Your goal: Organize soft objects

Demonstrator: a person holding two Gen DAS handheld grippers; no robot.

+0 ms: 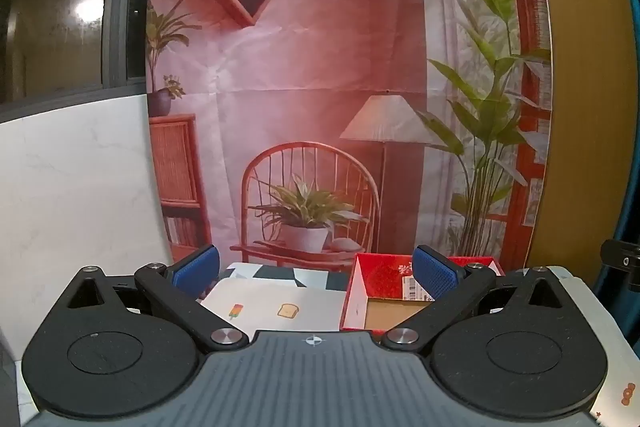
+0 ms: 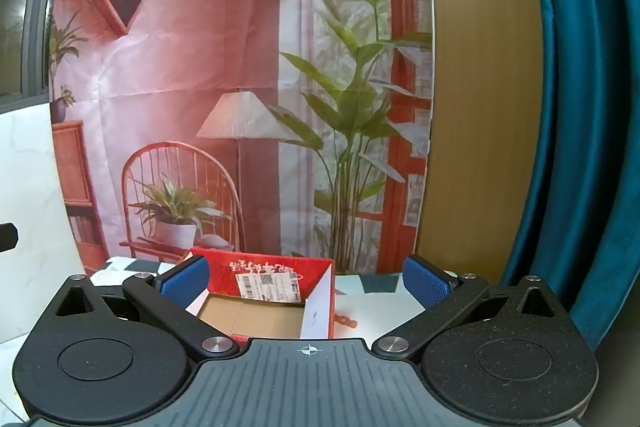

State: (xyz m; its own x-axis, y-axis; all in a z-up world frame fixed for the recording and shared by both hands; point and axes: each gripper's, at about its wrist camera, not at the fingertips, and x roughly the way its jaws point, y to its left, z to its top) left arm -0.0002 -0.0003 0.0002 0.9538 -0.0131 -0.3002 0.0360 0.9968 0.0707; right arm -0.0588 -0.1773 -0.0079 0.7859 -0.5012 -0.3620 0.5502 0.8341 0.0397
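Both the left gripper (image 1: 316, 271) and the right gripper (image 2: 306, 279) hover with jaws spread wide and nothing between them, pointed at the open red box (image 2: 280, 291), which sits on the patterned tabletop (image 1: 276, 301) before the printed backdrop (image 1: 304, 87). No soft object shows in either view (the box's cardboard floor looks bare), so the sensible start is probably to tip the grippers down, find the items near the box, and keep the jaws apart until one is squarely between them.

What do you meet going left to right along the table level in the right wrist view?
White marble-look panel → left blue pad of the open right claw → red box, open and showing a bare cardboard floor → small orange print on the table cover → right blue pad → teal curtain.
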